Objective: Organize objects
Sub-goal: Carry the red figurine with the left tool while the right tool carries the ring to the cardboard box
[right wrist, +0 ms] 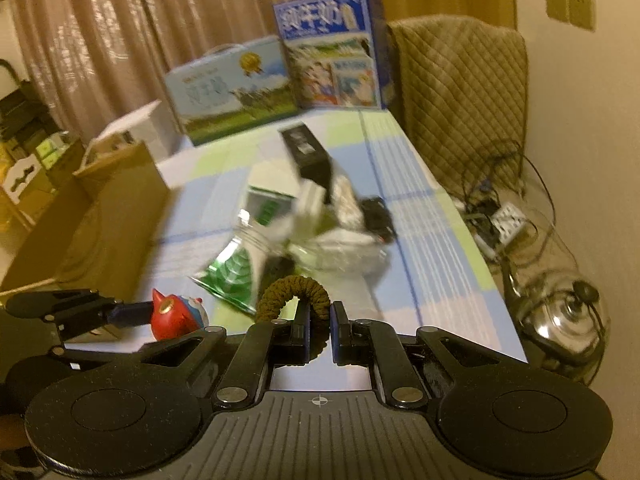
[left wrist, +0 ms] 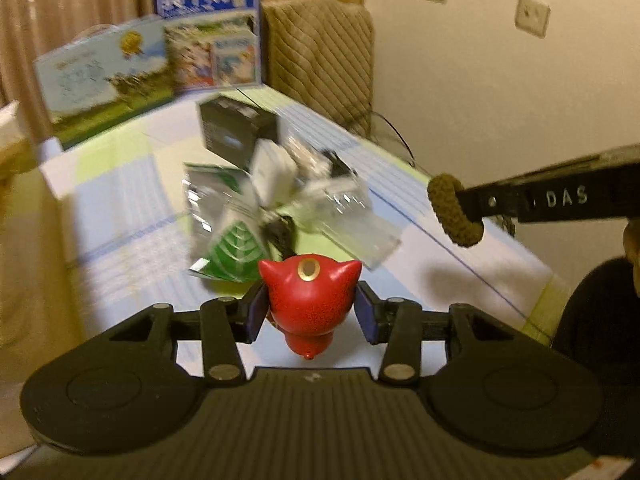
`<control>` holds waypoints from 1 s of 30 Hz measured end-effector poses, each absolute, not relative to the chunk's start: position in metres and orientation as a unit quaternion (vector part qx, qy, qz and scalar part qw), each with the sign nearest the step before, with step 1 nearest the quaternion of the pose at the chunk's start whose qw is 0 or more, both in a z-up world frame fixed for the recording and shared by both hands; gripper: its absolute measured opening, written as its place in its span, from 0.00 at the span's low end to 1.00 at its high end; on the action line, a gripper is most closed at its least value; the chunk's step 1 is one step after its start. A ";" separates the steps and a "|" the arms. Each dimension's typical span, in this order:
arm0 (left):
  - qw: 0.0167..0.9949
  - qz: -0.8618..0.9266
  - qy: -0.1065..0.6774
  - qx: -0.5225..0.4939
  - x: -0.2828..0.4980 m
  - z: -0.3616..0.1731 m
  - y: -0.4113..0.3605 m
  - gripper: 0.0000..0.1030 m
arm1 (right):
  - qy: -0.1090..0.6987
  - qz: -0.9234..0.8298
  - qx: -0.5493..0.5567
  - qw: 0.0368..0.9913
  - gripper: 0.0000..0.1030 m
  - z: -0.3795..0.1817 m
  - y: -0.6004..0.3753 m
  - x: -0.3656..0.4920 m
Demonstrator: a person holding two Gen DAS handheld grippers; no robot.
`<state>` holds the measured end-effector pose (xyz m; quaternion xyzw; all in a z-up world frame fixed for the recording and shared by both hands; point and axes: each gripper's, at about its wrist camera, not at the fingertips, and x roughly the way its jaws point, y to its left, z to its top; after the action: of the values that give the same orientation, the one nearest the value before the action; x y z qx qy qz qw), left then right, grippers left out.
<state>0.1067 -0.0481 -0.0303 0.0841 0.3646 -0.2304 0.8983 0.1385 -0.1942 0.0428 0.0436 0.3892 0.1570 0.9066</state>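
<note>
Grippers carry one item each above a table (left wrist: 132, 216) covered in a blue, green and white checked cloth. The left gripper (left wrist: 311, 312) has its blue-padded fingers (left wrist: 256, 314) clamped on either side of a red horned figurine (left wrist: 310, 308), held clear of the tabletop near its front edge; the right wrist view shows the same toy (right wrist: 176, 314) to the left. The right gripper (right wrist: 320, 334) has its fingers pressed together on a dark olive hair tie (right wrist: 296, 290) — the loop arches up and to the left of the jaws. Behind both lies a blurred heap: a green-and-silver leaf-print packet (left wrist: 230, 248), a black box (left wrist: 238, 130), white items and clear plastic. Two illustrated cartons (right wrist: 280, 68) stand at the table's far end before beige curtains, and a brown cardboard box (right wrist: 100, 216) sits beside the table's left edge.
</note>
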 end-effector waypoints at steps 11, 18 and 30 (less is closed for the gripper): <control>0.933 -0.167 0.316 0.047 0.088 0.047 0.033 0.40 | 0.346 0.247 0.016 0.905 0.06 0.094 -0.114 0.137; 0.948 -0.084 0.305 0.047 0.092 0.083 0.112 0.40 | 0.341 0.335 0.021 0.878 0.06 0.110 -0.029 0.154; 0.946 -0.016 0.324 0.019 0.103 0.076 0.212 0.40 | 0.365 0.389 0.000 0.846 0.06 0.078 0.077 0.189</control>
<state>0.1029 0.2124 0.0757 0.0191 0.3240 -0.0156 0.9457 0.1887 0.0771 0.0784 -0.0001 0.3654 0.3885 0.8459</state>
